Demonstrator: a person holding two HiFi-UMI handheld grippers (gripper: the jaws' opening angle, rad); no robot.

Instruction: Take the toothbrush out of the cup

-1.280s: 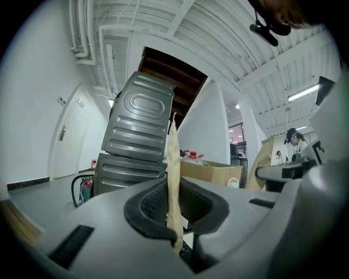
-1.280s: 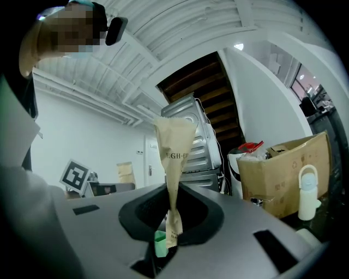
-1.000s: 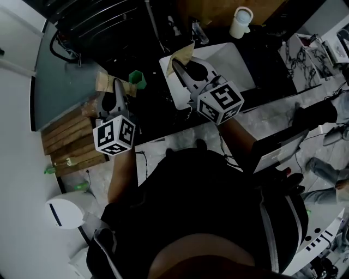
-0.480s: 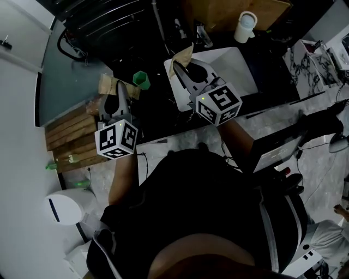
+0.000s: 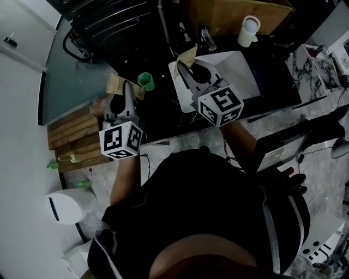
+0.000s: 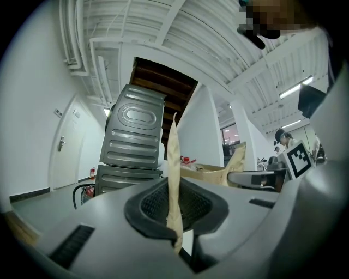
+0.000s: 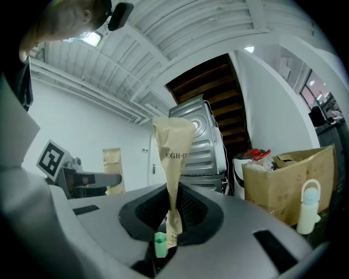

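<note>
A small green cup (image 5: 145,80) stands on the dark counter between my two grippers, and it shows through the jaw gap in the right gripper view (image 7: 160,244). No toothbrush can be made out. My left gripper (image 5: 125,87) is shut on a thin brown paper piece (image 5: 114,83), seen edge-on in the left gripper view (image 6: 172,163). My right gripper (image 5: 181,66) is shut on a printed brown paper sleeve (image 7: 173,141), which sticks up above a white basin (image 5: 240,60). The two grippers are apart, each with its own paper.
A white bottle (image 5: 248,30) and a cardboard box (image 5: 240,10) sit at the far side of the counter. Wooden slats (image 5: 71,136) and a white bin (image 5: 62,210) lie to the left. A grey metal machine (image 6: 133,141) stands ahead.
The whole head view has slid a little to the right. Both grippers keep their grip on the paper pieces and hardly shift relative to the cup.
</note>
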